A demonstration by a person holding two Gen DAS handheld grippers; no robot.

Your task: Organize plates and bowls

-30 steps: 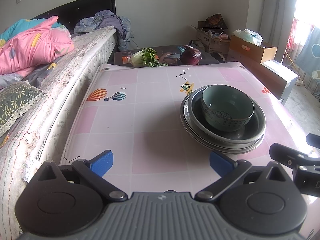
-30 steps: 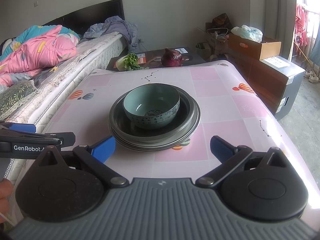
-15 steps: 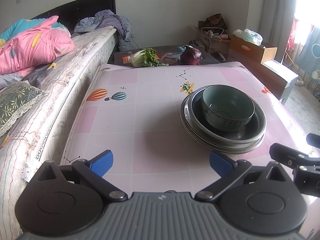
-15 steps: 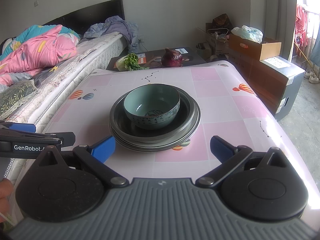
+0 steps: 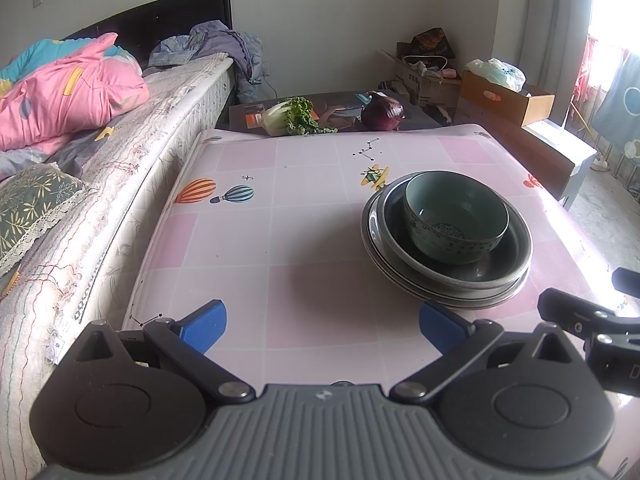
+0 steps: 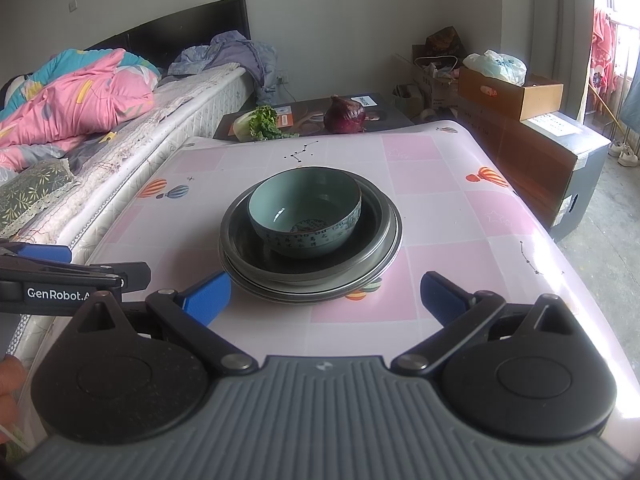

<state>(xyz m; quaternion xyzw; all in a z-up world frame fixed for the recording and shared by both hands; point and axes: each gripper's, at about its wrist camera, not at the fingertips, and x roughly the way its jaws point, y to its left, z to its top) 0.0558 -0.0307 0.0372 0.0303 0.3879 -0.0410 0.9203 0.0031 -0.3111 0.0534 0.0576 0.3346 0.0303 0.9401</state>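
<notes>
Pink table [image 6: 440, 200], stacked bowl [image 6: 306, 216] just beyond both wide-open, empty hand-held grippers [image 6: 324, 296].

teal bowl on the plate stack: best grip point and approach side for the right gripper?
Pinch the near rim of the teal bowl, one finger inside, one outside. It sits upright and open on the stacked plates, and the wall looks too wide to span. The right gripper is open and faces it head-on, so come from the near side, above the plate rims. The left gripper is off to the side.
</notes>
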